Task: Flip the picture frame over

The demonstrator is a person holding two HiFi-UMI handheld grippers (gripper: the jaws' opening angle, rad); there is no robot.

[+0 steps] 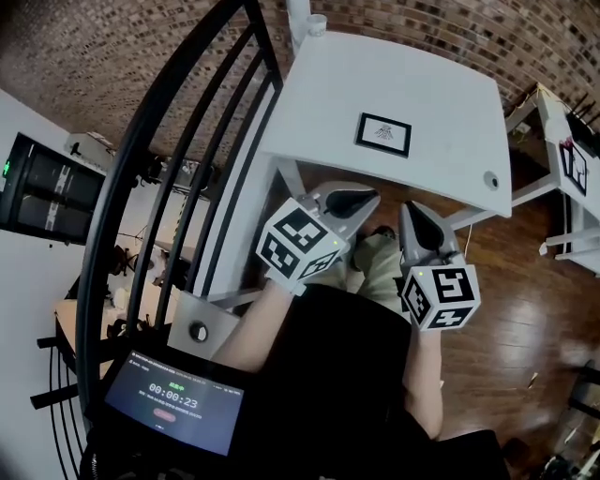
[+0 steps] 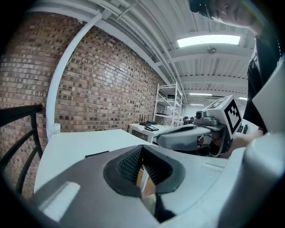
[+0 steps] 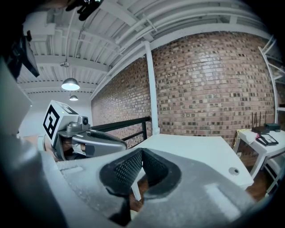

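Observation:
A black picture frame [image 1: 382, 133] with a white mat lies flat, face up, on the white table [image 1: 441, 84], right of the table's middle. Both grippers hang side by side in front of the table's near edge, short of the frame and apart from it. My left gripper [image 1: 352, 200] is shut with nothing between its jaws. My right gripper [image 1: 418, 218] is shut too, and empty. In the left gripper view the frame [image 2: 96, 154] shows as a thin dark slab just over the jaws [image 2: 141, 153]. In the right gripper view my own jaws [image 3: 141, 156] hide the frame.
A black metal railing [image 1: 159, 169] curves along the left of the table. A round cable hole [image 1: 490, 180] sits near the table's front right corner and a white cup [image 1: 316, 23] at its far corner. A second white table [image 1: 572, 159] stands right. A timer tablet [image 1: 173, 403] sits low left.

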